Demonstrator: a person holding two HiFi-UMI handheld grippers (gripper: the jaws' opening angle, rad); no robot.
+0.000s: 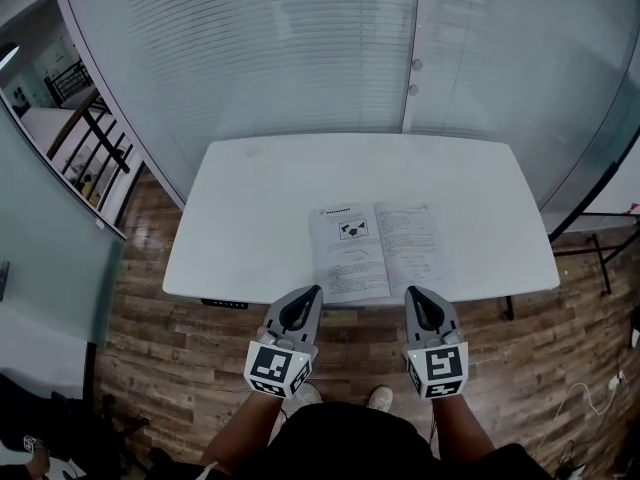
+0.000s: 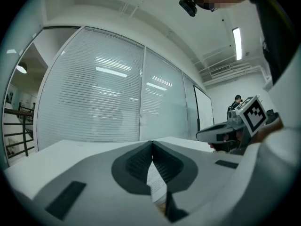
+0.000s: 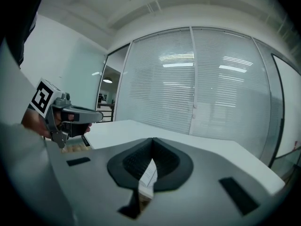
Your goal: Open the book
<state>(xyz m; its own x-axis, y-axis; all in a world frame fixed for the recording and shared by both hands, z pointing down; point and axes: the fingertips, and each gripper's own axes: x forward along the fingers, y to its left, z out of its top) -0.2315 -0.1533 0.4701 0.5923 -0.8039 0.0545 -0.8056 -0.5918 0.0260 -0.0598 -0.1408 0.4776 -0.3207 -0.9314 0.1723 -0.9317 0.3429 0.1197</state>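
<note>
The book [image 1: 375,248] lies open and flat on the white table [image 1: 250,218], near the middle of its front edge, with printed pages facing up. Both grippers hang just short of that edge, above the floor, pointing at the table. My left gripper [image 1: 316,290] is shut and empty, off the book's left corner. My right gripper [image 1: 410,291] is shut and empty too, off the book's right part. In the left gripper view the shut gripper [image 2: 152,142] shows a strip of page [image 2: 156,185] below the tips. The right gripper view shows that gripper [image 3: 153,139] shut the same way.
A glass wall with blinds [image 1: 300,58] stands right behind the table. Wooden floor [image 1: 160,358] lies under and before it, with my shoes [image 1: 380,398] close to the table. A stair railing [image 1: 95,138] runs at the far left, and a black frame [image 1: 590,248] stands at the right.
</note>
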